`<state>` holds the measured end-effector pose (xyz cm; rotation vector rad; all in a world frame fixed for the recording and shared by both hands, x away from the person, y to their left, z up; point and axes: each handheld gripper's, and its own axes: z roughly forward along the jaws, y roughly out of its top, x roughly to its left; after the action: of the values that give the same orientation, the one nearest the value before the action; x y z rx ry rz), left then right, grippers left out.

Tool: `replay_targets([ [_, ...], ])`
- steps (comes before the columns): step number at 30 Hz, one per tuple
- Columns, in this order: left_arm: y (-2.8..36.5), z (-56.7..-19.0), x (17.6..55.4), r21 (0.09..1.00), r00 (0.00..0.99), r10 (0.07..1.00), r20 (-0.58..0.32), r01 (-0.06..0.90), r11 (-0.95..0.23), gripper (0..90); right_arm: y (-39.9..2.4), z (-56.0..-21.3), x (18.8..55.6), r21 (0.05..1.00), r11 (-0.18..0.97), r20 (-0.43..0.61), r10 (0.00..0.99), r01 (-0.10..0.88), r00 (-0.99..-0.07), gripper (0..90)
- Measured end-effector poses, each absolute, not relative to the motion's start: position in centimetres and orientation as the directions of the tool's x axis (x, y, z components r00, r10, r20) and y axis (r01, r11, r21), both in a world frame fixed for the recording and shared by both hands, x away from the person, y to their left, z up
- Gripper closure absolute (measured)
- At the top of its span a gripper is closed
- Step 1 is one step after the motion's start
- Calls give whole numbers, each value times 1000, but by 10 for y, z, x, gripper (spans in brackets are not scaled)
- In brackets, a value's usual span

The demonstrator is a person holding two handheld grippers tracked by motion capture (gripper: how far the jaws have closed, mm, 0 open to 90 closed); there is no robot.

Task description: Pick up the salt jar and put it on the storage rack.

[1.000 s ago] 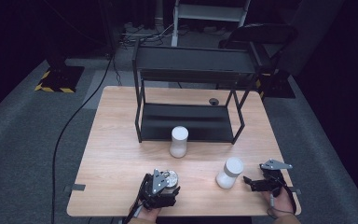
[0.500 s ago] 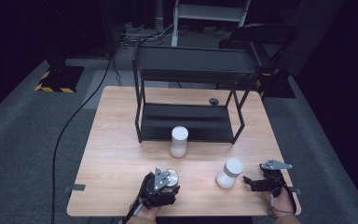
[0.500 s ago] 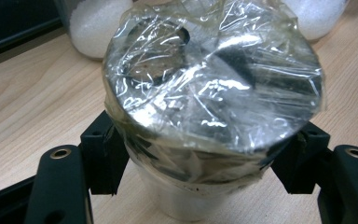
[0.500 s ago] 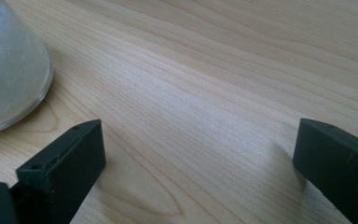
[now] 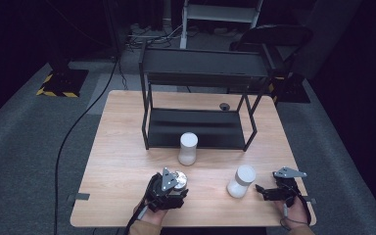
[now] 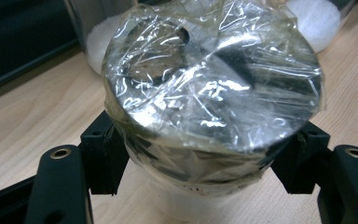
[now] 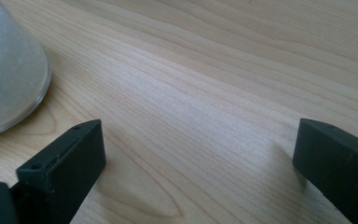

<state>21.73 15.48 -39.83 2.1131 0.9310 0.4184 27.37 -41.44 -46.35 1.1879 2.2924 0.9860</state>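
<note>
Jar with a film-wrapped metal lid sits clamped in the left gripper at the table's near edge; glass, probably slippery, best gripped below the lid. Right gripper gapes empty.

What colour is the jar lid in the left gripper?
Shiny silver lid under clear film, best in the left gripper view.

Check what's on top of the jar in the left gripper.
Crinkled clear film is stretched over the jar's shiny metal lid, with the left gripper clamped just under the lid. The film and lid hide the contents; only a white wall shows below.
</note>
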Motion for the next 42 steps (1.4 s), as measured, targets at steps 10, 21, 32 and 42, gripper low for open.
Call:
replay_targets([
  [10,162,-383,227,763,694,720,-14,473,-441,299,-414,-463,274,730,396,-11,821,557,-570,21],
  [21,172,-367,237,779,688,726,-5,458,-428,299,-414,-463,274,730,396,-10,822,558,-570,21],
  [32,173,-354,251,784,709,705,5,435,-443,299,-413,-463,274,729,394,-11,824,559,-567,21],
  [42,175,-341,265,789,712,702,11,425,-443,299,-413,-463,274,729,392,-10,825,560,-565,21],
])
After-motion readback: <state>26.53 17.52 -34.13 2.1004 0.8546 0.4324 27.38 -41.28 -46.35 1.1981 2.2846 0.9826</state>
